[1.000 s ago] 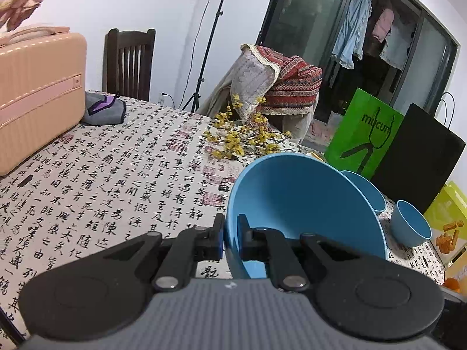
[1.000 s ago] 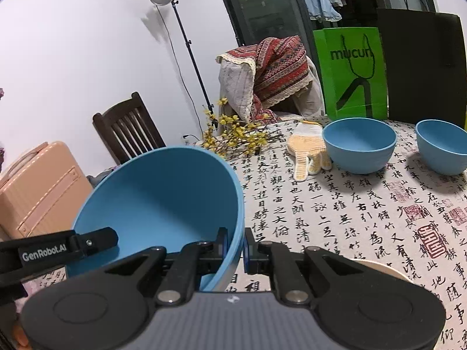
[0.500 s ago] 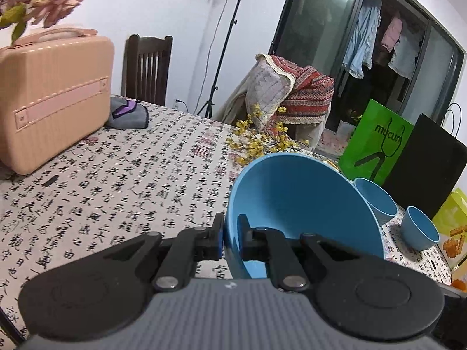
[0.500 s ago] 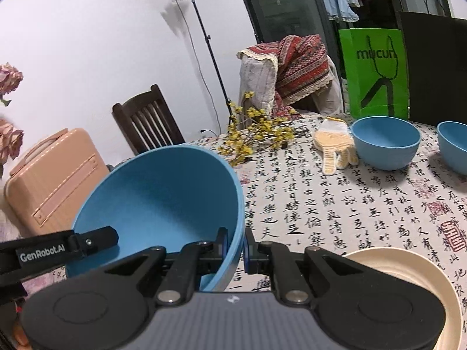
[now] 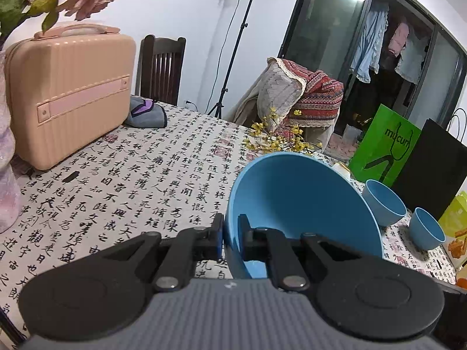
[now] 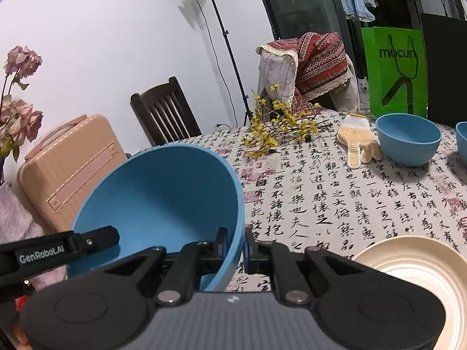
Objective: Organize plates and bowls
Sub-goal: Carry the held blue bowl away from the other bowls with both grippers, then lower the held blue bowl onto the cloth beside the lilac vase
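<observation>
Large blue plastic bowl [image 5: 303, 204] pinched at opposite rim edges by both grippers: left gripper [image 5: 230, 234] clamped narrow on the left rim, right gripper [image 6: 235, 245] clamped narrow on the right rim, bowl tilted above the calligraphy-print tablecloth [image 5: 140, 186]. Two smaller blue bowls [image 5: 383, 202] [image 5: 426, 228] ahead and right of the left gripper. One cream ridged plate [image 6: 414, 268] just right of the right gripper.
</observation>
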Motion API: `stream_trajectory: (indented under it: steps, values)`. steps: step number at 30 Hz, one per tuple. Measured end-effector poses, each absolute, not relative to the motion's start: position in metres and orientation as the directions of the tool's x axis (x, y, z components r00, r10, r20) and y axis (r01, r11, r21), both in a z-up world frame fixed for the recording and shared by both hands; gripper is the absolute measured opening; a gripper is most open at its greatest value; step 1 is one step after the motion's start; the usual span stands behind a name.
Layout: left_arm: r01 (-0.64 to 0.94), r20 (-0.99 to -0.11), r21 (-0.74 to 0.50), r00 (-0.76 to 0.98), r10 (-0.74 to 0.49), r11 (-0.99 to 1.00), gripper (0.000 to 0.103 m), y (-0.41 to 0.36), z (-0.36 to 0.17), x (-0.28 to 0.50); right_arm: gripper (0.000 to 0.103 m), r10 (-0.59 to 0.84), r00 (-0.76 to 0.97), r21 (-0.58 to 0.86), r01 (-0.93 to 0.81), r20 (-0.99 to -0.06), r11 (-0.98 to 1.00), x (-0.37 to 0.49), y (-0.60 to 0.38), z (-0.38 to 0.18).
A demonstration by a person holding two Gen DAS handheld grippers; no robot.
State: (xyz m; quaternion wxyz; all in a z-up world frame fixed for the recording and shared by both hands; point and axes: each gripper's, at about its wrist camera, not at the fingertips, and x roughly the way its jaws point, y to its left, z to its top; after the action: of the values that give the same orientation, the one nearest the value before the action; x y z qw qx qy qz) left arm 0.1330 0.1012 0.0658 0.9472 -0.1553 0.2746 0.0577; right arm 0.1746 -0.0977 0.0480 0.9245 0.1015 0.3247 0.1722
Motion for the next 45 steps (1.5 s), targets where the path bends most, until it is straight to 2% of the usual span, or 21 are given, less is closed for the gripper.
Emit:
stream_trajectory:
  steps: [15,45]
  values:
    - [-0.241,-0.561,-0.274,0.827,0.049,0.931,0.010,0.141,0.055,0.121,0.011,0.402,0.689,0.270,-0.298,-0.603,0.916,0.168,-0.054,0.038]
    - [-0.387,-0.660,-0.277,0.742,0.118,0.880,0.010,0.216,0.015,0.108,0.011,0.440,0.545,0.263,-0.374,-0.714,0.889,0.169,0.030,-0.003]
